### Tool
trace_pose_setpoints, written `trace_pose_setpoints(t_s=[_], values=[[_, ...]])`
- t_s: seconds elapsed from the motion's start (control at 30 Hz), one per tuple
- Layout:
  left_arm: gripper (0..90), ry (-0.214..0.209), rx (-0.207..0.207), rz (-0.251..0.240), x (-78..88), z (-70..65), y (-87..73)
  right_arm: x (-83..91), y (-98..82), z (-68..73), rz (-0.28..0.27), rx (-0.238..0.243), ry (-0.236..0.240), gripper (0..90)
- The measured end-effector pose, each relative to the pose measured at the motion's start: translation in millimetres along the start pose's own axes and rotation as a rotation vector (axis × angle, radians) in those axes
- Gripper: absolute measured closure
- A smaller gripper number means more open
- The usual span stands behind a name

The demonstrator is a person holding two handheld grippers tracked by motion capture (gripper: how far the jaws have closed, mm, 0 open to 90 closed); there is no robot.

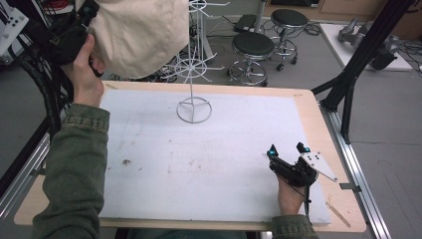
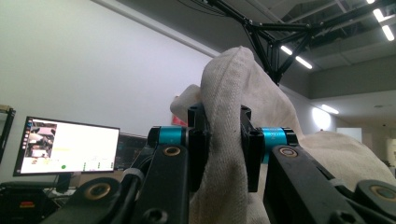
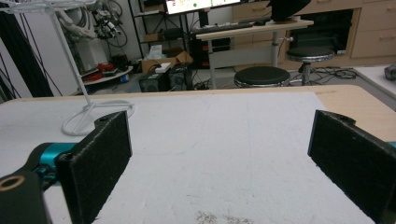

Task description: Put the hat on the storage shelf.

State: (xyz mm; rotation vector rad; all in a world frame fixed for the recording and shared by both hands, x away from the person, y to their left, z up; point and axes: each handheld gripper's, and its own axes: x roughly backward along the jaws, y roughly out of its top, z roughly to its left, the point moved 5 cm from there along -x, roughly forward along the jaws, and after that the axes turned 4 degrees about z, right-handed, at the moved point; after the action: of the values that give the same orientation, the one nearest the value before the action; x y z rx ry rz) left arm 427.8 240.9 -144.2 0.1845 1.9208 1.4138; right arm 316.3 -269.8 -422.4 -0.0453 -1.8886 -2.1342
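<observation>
Beige cloth [image 2: 233, 140] is pinched between the jaws of your left gripper [image 2: 224, 144], raised high beside the white wire rack [image 1: 194, 74] at the tabletop's [image 1: 308, 114] far edge. Your right gripper [image 1: 287, 151] rests low near the right edge, jaws spread wide and empty.

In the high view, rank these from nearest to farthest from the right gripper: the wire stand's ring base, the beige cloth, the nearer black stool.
Measured from the right gripper, resting open at the table's near right:
1. Wire stand's ring base, on the white mat, up and to the left.
2. Nearer black stool, on the floor beyond the table's far edge.
3. Beige cloth, held up at far left by the left gripper.
</observation>
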Motion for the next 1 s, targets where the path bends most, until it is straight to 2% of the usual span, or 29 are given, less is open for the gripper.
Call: trace_pose_setpoints(t_s=[0.07,0.17,0.37,0.53,0.77,0.83,0.97,1.0], values=[[78.2,-0.001,0.021,-0.005,-3.7,2.1,-2.7,0.0,-0.1,0.4,0.002,0.001,0.000,5.3],[78.2,0.002,0.022,0.007,-10.0,5.9,-8.9,0.1,-0.1,0.5,0.002,0.000,0.001,5.3],[78.2,0.000,0.088,-0.005,-19.3,12.7,-19.1,-0.6,-0.2,0.5,0.002,-0.002,0.003,5.3],[78.2,-0.001,0.067,0.024,-27.3,10.6,-27.2,-0.5,-0.4,0.7,0.004,-0.003,0.002,5.3],[78.2,-0.002,0.053,0.029,-33.5,9.0,-33.6,-0.7,-0.4,0.6,0.004,-0.001,0.002,5.3],[78.1,-0.006,0.035,0.037,-34.8,7.6,-36.2,-0.7,-0.3,0.5,0.003,-0.002,0.001,5.3],[77.6,-0.006,-0.044,0.087,-37.4,5.1,-49.1,-0.3,-0.4,0.8,0.005,-0.001,0.002,5.3],[77.4,-0.004,-0.046,0.095,-37.3,5.5,-52.1,-0.2,-0.4,0.8,0.004,0.000,0.002,5.3]])
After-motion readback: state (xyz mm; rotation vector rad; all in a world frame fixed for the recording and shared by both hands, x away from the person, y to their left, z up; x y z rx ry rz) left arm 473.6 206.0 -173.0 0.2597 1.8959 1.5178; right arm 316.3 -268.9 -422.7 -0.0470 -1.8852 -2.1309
